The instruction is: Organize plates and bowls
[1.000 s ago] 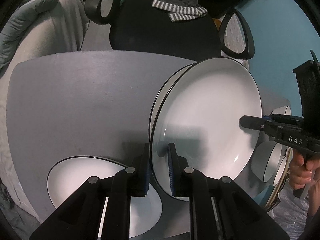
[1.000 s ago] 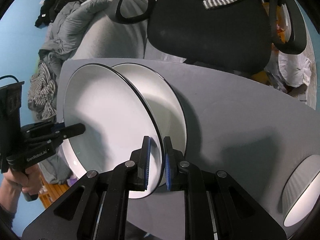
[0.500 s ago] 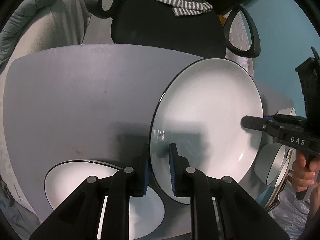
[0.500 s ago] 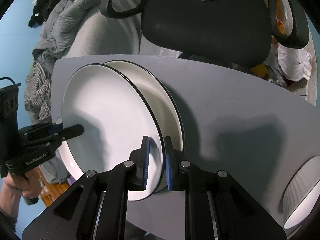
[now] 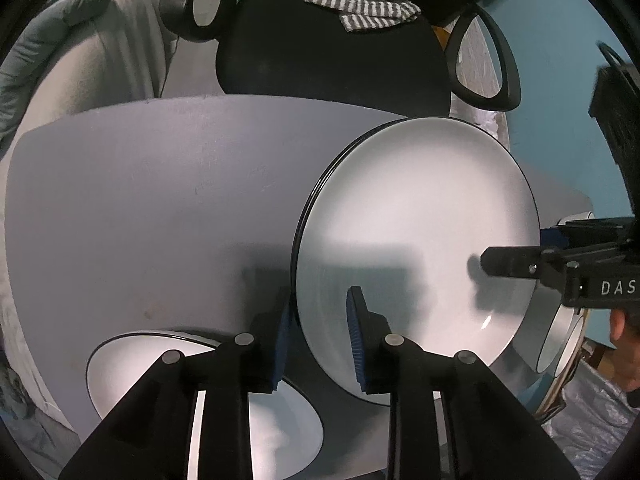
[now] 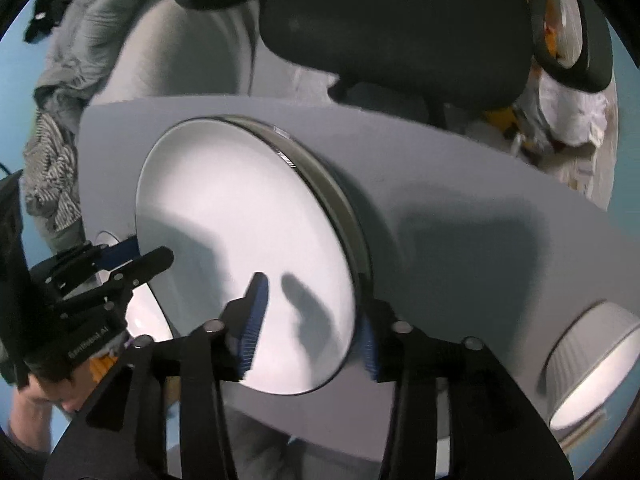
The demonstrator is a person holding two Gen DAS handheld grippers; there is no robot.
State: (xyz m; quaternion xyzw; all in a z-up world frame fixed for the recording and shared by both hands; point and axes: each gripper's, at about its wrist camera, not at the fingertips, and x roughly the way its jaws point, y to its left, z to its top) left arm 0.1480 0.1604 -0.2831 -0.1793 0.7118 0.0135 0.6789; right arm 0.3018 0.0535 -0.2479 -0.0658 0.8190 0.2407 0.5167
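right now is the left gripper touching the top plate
Apart. The left wrist view shows the left gripper with jaws opening and the top plate rim between them, a clear gap on each side.

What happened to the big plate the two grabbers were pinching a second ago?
The top plate went down flat onto the plate beneath. Both jaws are opening: the left hand-held gripper and right hand-held gripper have let go, with its rim still between them. The table and the other plate stayed put.
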